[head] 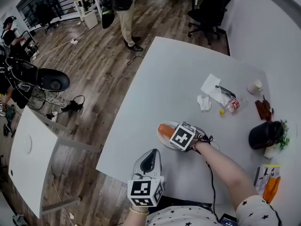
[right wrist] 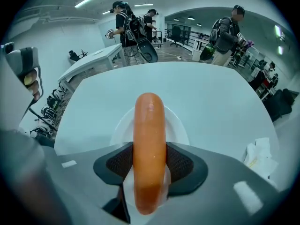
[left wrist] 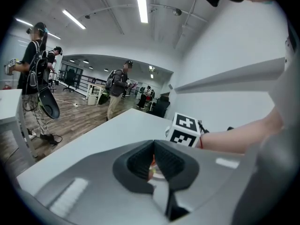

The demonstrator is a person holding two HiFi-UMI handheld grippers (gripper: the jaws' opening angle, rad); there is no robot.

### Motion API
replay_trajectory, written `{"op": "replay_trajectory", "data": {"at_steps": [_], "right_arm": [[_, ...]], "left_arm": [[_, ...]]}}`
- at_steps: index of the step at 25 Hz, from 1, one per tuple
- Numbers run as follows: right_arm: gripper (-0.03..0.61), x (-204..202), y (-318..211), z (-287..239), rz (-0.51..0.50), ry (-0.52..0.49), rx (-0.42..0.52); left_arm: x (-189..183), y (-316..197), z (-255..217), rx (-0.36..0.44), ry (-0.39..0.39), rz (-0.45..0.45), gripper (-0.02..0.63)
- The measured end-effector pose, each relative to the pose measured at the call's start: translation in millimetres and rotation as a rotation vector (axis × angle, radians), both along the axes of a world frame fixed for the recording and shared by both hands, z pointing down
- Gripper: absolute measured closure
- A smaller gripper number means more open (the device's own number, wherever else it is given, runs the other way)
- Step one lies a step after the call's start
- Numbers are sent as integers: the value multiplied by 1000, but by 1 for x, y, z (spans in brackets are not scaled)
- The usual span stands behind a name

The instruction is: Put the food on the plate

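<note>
An orange sausage is clamped between the pads of my right gripper and sticks out lengthwise in front of the jaws. Under it lies a white plate on the white table. In the head view the sausage hovers over the plate, with the right gripper just behind it. My left gripper is near the table's front edge, its jaws shut with nothing held. In the left gripper view its closed fingertips point toward the right gripper's marker cube.
Crumpled white napkins, a small bottle, a paper cup, a black pot with greens and an orange pack sit on the table's right side. A second white table stands left. People stand beyond the far edge.
</note>
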State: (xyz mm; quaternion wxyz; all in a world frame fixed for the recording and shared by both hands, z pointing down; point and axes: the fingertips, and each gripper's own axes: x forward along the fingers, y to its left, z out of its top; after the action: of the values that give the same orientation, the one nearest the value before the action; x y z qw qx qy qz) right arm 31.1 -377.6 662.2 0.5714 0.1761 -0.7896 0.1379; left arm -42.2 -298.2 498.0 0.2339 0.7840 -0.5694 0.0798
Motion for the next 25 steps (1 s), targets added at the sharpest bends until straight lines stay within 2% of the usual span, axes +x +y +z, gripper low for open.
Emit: {"op": "replay_trajectory", "data": {"at_steps": [2, 5, 7, 10, 14, 18, 22, 25], "right_arm": [[365, 1, 4, 1, 4, -4, -16], [360, -1, 0, -2, 0, -38, 45], [317, -2, -2, -9, 25, -79, 90], [307, -2, -1, -36, 99, -192, 154], [317, -6, 20, -100, 216, -420, 238], [434, -2, 55, -162, 377, -645, 337], [578, 9, 90, -194, 515, -741, 431], [578, 15, 110, -199, 604, -796, 439]], "left_arm": [[0, 0, 0, -1, -3, 2, 606], [3, 2, -1, 0, -9, 7, 606], [4, 4, -2, 1, -14, 10, 606], [4, 7, -3, -2, -28, 5, 606], [7, 14, -8, -3, -47, 4, 606], [12, 22, -14, 10, -62, 12, 606], [18, 33, -16, 11, -71, 19, 606], [27, 41, -17, 8, -73, 31, 606]]}}
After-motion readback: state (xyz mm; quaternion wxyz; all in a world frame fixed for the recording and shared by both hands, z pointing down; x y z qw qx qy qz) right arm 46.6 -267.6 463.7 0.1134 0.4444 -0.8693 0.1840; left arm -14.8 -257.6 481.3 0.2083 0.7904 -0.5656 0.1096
